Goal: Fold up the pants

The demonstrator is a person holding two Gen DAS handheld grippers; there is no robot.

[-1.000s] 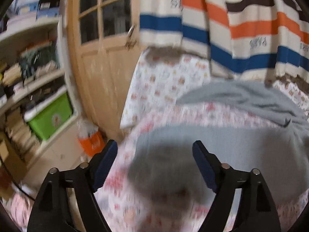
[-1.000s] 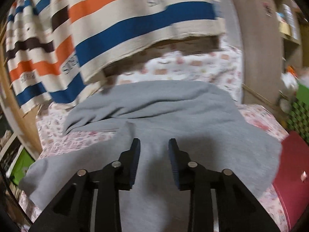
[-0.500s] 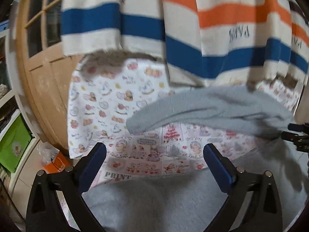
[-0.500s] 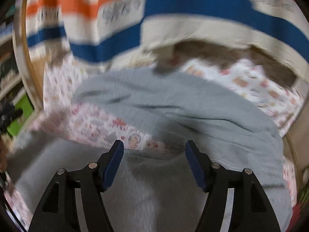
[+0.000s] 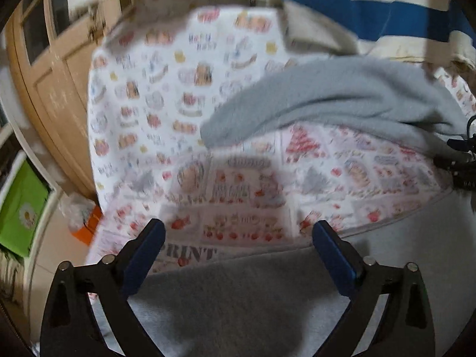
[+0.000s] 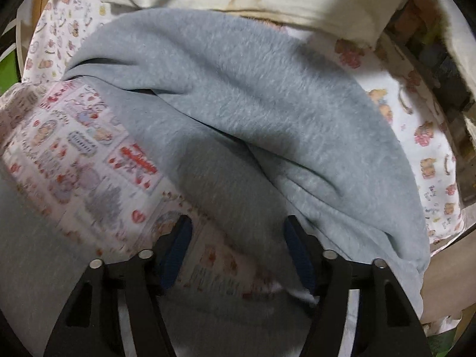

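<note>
Both jaws are gaping, gripping nothing: my left gripper (image 5: 238, 247) is hovering over the near leg, my right gripper (image 6: 238, 247) by the crotch. Grey pants (image 6: 253, 95) are sprawling on the printed sheet (image 5: 238, 184), legs splayed apart. I'm judging no fold made yet; everything is remaining.

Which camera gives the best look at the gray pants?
The right wrist view: the gray pants fill its middle, showing folds and overlap. The left wrist view shows only one leg end and a strip near the fingers.
</note>
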